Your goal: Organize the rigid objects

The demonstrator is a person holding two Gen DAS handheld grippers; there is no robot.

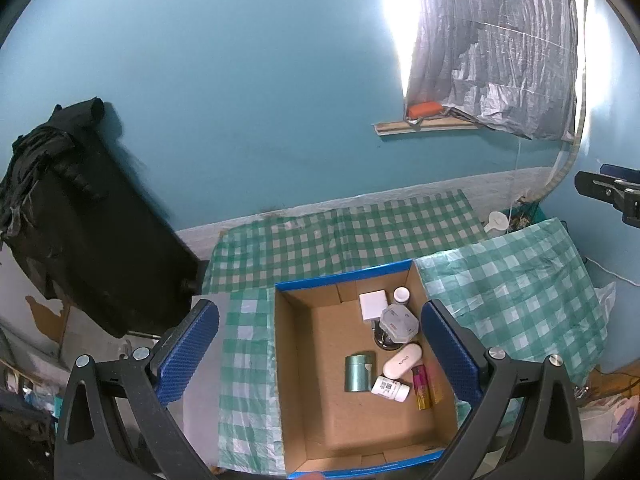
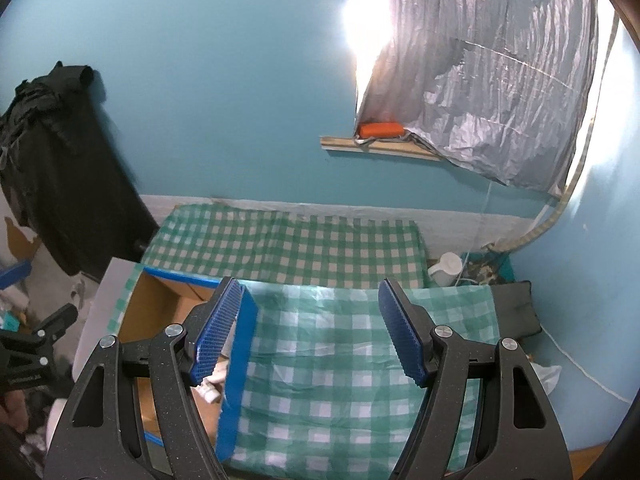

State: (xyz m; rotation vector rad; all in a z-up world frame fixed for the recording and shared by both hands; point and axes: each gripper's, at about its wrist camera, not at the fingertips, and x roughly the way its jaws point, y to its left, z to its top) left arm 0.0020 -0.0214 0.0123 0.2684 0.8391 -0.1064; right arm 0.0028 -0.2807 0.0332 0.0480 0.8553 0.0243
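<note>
An open cardboard box [image 1: 304, 400] with a blue rim sits on the green checked cloth. Inside lie a green tin [image 1: 358, 372], a white oval case [image 1: 402, 360], a white bottle [image 1: 390, 388], a pink and gold tube [image 1: 422, 386], a white cube [image 1: 373, 306], a clear hexagonal container [image 1: 398, 324] and a small dark jar [image 1: 401, 295]. My left gripper [image 1: 320, 348] is open and empty above the box. My right gripper [image 2: 316, 330] is open and empty over the cloth, right of the box [image 2: 160, 308].
A black garment [image 1: 80, 216] hangs on the left. The teal wall stands behind the table. A white cup [image 2: 446, 266] sits at the back right. A grey tarp [image 2: 480, 80] covers the window above a wooden ledge with an orange block [image 2: 380, 130].
</note>
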